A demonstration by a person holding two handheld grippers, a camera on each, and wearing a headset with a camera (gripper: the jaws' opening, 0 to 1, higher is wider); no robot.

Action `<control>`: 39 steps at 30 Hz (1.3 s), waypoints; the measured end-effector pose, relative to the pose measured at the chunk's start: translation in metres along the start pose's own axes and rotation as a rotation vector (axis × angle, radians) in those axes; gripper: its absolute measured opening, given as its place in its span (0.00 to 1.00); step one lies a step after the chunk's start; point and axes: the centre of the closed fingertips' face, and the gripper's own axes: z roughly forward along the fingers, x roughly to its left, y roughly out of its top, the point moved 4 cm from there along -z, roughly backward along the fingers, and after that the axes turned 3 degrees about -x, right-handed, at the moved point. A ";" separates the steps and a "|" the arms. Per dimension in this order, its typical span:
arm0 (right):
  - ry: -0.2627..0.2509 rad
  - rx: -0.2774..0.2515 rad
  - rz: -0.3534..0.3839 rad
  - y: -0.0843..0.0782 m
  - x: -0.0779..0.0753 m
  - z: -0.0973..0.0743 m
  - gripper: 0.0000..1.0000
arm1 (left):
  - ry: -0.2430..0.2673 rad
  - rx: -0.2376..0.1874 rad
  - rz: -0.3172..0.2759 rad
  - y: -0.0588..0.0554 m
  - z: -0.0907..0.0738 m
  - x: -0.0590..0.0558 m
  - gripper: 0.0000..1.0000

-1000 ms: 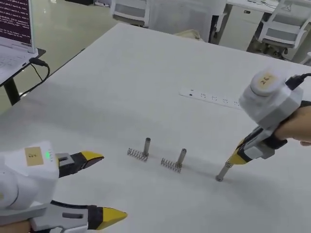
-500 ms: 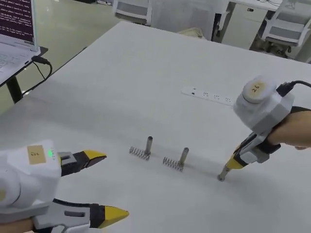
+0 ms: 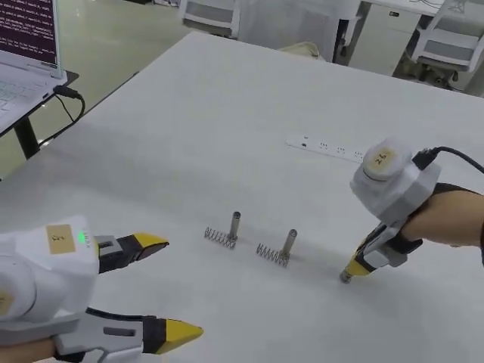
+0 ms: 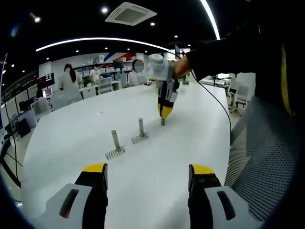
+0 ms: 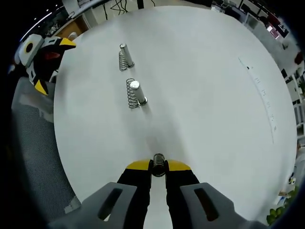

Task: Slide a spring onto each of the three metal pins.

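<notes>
**Seating the first spring.** Nearest the viewer, the left gripper (image 3: 180, 286) hangs released above the surface (image 3: 249, 325), with its jaws wide apart and nothing between them. Beyond it the left pin (image 3: 236, 224) and the middle pin (image 3: 291, 240) stand upright. The left spring (image 3: 219, 237) and the middle spring (image 3: 270, 254) each lie on their side just beside a pin's foot, and neither is threaded yet. Farther right, the right gripper (image 3: 355, 270) points steeply down, clenched on the held spring (image 5: 158, 164). It is low over the right pin (image 3: 345, 277), whose foot shows at the surface under the yellow tips. In the right gripper view the coil's round end sits between the closed jaws; whether the pin's top is inside it cannot be told. The step in hand appears to be pressing this spring down to the pin's foot. It is best done with the coil's axis in line with the pin and the push straight down. A sideways load could tip the pin or buckle the coil, so the grip should ease only once the coil rests at the bottom. A power strip (image 3: 325, 147) lies well beyond the pins, and a laptop (image 3: 23, 53) stands off the surface at far left.
</notes>
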 end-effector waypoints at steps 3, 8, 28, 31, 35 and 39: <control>0.000 -0.001 0.000 0.000 0.001 0.001 0.08 | -0.001 -0.001 -0.001 0.000 0.000 0.000 0.65; -0.001 -0.006 0.001 0.000 0.001 0.003 0.09 | -0.001 0.000 -0.002 0.000 0.000 0.001 0.65; -0.012 -0.055 -0.016 0.003 0.001 -0.003 0.20 | -0.009 0.003 0.001 0.000 0.000 -0.001 0.64; -0.014 -0.067 -0.019 0.005 0.001 -0.005 0.21 | -0.012 0.005 0.003 0.000 0.001 -0.002 0.63; -0.016 -0.064 -0.024 0.005 0.001 -0.004 0.21 | -0.014 0.006 0.005 0.000 0.001 -0.002 0.63; -0.016 -0.061 -0.023 0.005 0.002 -0.004 0.21 | -0.012 0.004 0.003 0.000 0.000 -0.001 0.63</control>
